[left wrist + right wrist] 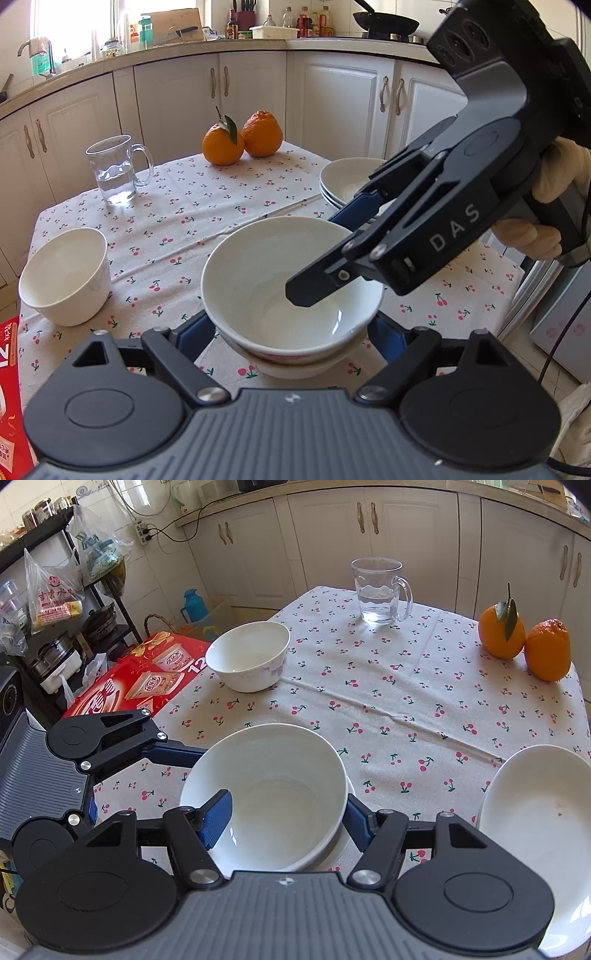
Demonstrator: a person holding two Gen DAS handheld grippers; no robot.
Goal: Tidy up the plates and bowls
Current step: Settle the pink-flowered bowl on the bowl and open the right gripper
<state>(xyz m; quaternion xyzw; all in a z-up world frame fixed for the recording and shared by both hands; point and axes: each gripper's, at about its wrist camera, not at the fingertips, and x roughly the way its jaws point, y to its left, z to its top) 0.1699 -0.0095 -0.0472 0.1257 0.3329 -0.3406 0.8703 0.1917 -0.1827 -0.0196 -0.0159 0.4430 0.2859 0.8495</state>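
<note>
A white bowl [273,280] sits nested on another white dish [306,363] at the table's near edge. My right gripper [332,251] straddles its rim, one finger inside the bowl [218,819], one outside [358,827]; the jaws are wide and do not visibly pinch it. My left gripper [291,332] is open around the lower dish, fingers [192,332] on both sides. A second white bowl [66,277] stands alone at the left, also in the right wrist view [251,657]. Stacked white plates [347,181] lie at the right, also in the right wrist view [535,812].
A glass mug [118,170] with water and two oranges [240,138] stand at the far side of the cherry-print tablecloth [207,206]. A red box [140,675] sits off the table's left edge. Kitchen cabinets [251,99] run behind.
</note>
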